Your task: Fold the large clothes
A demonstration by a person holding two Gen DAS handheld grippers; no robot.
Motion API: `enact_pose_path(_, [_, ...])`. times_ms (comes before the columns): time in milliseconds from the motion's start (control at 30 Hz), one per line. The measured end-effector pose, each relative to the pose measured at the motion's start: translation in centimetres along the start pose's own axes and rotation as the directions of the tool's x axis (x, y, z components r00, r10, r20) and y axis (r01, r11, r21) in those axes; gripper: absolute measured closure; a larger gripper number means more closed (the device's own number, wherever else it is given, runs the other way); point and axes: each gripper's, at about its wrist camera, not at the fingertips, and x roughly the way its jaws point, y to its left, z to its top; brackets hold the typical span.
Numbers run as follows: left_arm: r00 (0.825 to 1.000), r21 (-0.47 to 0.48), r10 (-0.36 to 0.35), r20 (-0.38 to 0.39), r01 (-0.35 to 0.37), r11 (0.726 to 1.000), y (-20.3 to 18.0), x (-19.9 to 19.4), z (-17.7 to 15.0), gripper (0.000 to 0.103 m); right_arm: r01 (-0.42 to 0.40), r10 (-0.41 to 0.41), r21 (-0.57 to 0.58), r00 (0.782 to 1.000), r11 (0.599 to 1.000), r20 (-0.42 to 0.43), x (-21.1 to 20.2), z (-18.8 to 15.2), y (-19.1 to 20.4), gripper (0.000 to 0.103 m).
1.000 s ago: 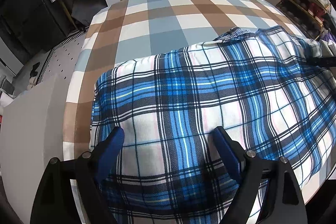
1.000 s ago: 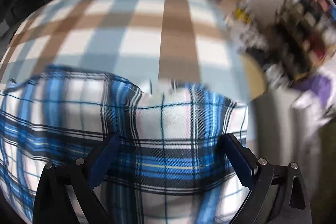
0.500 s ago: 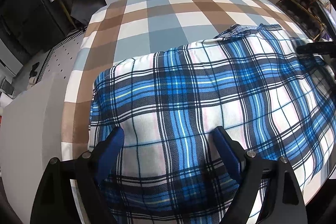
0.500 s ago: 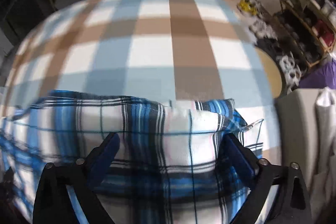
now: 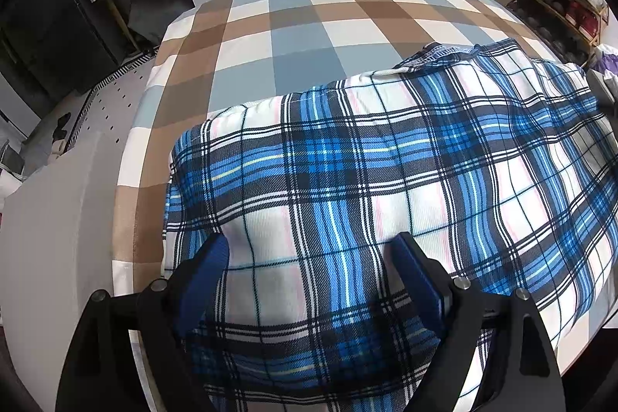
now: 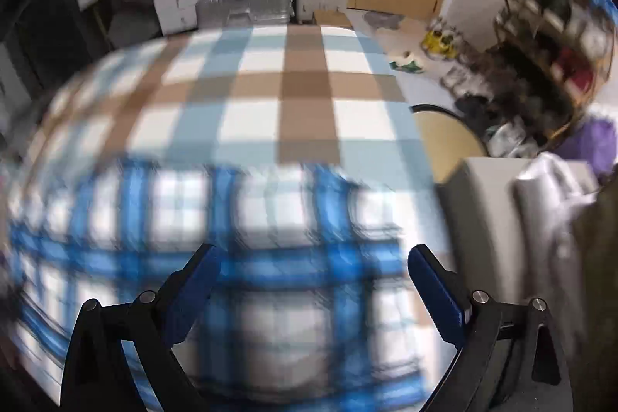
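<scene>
Shirt [image 5: 386, 172] (blue/white plaid) fills the lower and right part of the left wrist view, lying on the checked bedcover [image 5: 301, 37]. It looks already doubled once: a rounded fold edge runs across mid-frame, with a collar-like bit poking out at upper right. In the right wrist view the shirt [image 6: 231, 219] takes the lower half, heavily blurred.

Left gripper [image 5: 313, 265]: jaws wide, both blue fingers [image 5: 204, 277] over the cloth at bottom of frame. Nothing pinched; whether the tips touch the cloth, can't tell.

Right gripper [image 6: 311, 273]: jaws also wide, plaid visible through the gap, no fabric caught between them. Blur says this view is in motion.

My read: between folds, about to re-grip for the next one.

How to do it well:
- Pick the near hem at bottom of frame, both corners, not the middle of the panel.
- Pinch all layers at once; grabbing only the top layer will peel the existing fold apart.
- Let the right view settle before closing, edge is unreadable right now.
- Lift both sides evenly, carry toward the fold edge at mid-frame, lay down flat.
- Tuck that collar bit in first or it'll stick out of the final stack.

Risk: bedcover is soft, easy to pinch it along with the shirt.
</scene>
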Motion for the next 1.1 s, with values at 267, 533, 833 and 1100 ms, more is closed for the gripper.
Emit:
enact_pose_path(267, [1.0,-0.033,-0.013,0.002,0.013,0.999,0.7,0.3,-0.1,0.011,-0.113,0.119,0.073,0.989,0.991,-0.088,1.8,-2.8,-1.9,0.055])
enact_pose_path(533, [0.999,-0.066,-0.046,-0.004,0.045,0.997,1.2,0.6,-0.2,0.008,-0.183,0.183,-0.011,0.982,0.983,-0.053,-4.2,-6.7,2.3,0.061])
enact_pose_path(833, [0.981,0.01,-0.148,0.124,0.148,0.989,1.3,-4.7,-1.9,0.01,-0.05,0.052,-0.048,0.998,0.998,0.035,-5.0,-9.9,7.0,0.057])
enact_pose_path(1100, [0.998,0.159,-0.028,-0.059,0.037,0.987,-1.1,-1.0,-4.4,0.008,-0.068,0.07,-0.334,0.998,0.94,-0.006,-3.4,-11.6,17.3,0.054])
